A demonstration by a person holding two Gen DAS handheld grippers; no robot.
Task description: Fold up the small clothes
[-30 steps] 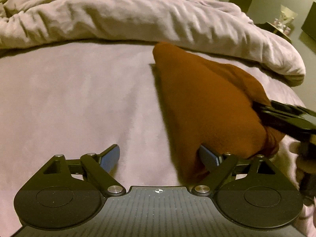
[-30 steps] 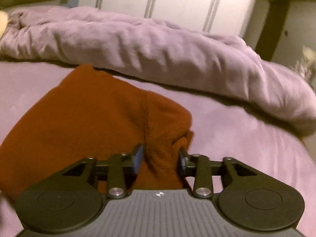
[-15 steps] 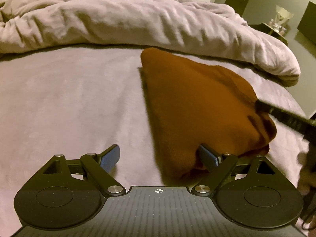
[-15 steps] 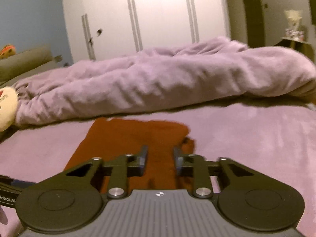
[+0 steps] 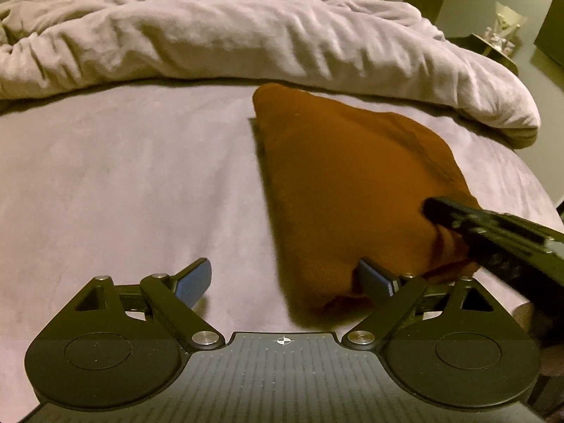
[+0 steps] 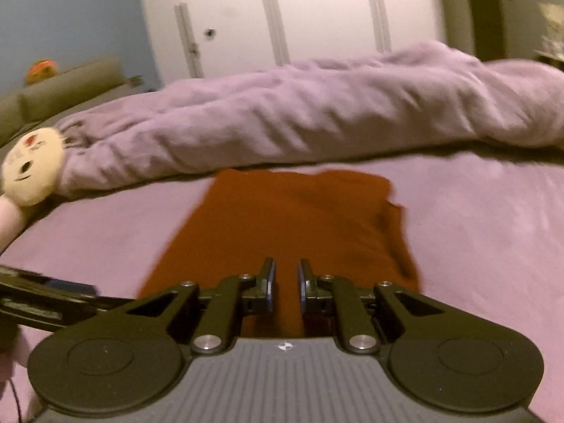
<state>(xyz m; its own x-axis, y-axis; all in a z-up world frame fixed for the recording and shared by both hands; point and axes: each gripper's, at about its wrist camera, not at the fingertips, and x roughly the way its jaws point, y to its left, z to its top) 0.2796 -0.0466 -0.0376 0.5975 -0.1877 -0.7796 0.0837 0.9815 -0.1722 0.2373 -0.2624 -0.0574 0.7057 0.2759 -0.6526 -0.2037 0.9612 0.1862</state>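
Note:
A rust-brown knitted garment (image 5: 345,183) lies folded on the lilac bed sheet (image 5: 123,194); in the right wrist view the garment (image 6: 292,218) runs away from the fingers. My left gripper (image 5: 284,282) is open wide and low over the sheet, and the garment's near corner sits against its right finger (image 5: 375,282). My right gripper (image 6: 284,285) has its jaws nearly together, pinched on a thin fold of the garment's near edge. From the left wrist view, the right gripper (image 5: 435,211) reaches in from the right onto the cloth.
A rumpled lilac duvet (image 5: 246,35) lies across the back of the bed. A cream plush toy (image 6: 31,165) rests at the far left. White wardrobe doors (image 6: 317,17) stand behind, with a nightstand (image 5: 493,46) off the right bed edge.
The right jaws closed from around a raised fold to a narrow pinch, and the right gripper swung and rose a little. The heaped garment has settled flatter. The left gripper stayed put.

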